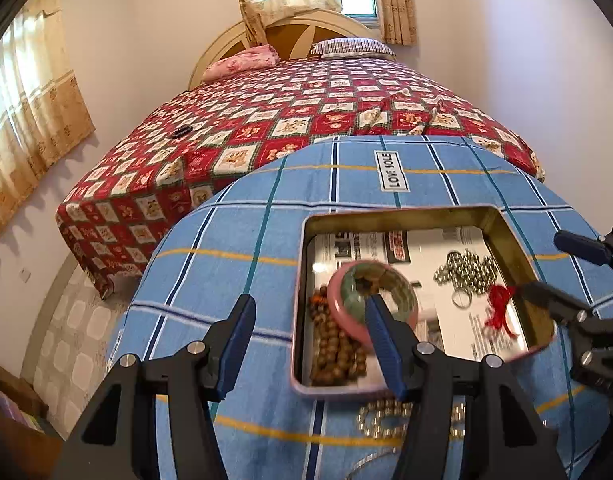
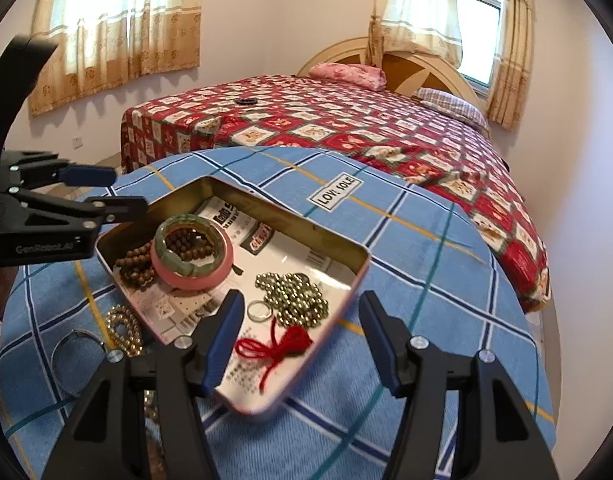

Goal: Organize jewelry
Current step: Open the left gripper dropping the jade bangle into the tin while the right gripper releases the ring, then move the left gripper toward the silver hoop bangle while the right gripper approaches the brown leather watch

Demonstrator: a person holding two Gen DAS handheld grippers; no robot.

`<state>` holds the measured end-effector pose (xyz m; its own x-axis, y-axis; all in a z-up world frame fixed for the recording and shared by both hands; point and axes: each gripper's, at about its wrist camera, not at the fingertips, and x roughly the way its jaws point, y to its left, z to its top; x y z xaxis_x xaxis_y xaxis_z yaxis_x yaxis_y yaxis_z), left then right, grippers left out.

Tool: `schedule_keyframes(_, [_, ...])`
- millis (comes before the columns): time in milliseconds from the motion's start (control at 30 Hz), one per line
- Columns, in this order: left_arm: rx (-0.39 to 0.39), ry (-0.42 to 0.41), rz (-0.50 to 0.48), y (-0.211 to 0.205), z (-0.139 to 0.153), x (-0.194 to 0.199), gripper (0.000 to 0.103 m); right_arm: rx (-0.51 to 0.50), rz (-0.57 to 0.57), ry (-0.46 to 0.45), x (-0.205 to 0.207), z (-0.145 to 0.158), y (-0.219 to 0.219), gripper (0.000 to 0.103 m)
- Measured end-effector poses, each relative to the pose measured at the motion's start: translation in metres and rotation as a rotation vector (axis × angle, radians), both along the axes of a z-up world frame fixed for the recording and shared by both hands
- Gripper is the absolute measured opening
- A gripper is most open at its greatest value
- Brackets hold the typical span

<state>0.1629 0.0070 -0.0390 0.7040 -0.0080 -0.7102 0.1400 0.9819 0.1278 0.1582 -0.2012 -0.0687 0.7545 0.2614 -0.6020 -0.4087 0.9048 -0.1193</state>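
**Both grippers open over the jewelry tin**

The tin [image 2: 362,258] sits on the blue checked cloth [image 2: 426,280] of the table. Inside it, at its left end, a pink-and-green bangle [image 2: 192,258] rests on brown wooden beads [image 2: 136,266]; toward its right end lie a silver bead chain [image 2: 294,300], a ring [image 2: 260,311] and red string [image 2: 284,346]. The left gripper [image 1: 310,346] stands wide open, empty, just before the bangle. The right gripper [image 2: 300,340] is open above the red string, holding nothing. Gold beads [image 2: 124,330] lie outside the tin's near left corner.
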Motion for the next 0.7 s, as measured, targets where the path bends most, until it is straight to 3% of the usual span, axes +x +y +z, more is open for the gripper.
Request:
schedule_keyframes(233, [0.014,0.015,0.018,0.013,-0.009,-0.041,0.058,0.000,-0.005,-0.007,-0.030,0.000,-0.014,0.062])
schedule_keyframes(700, [0.040,0.130,0.020,0.012,-0.058,-0.097,0.058,-0.012,0.037,0.081,-0.076,-0.029,-0.012,0.063])
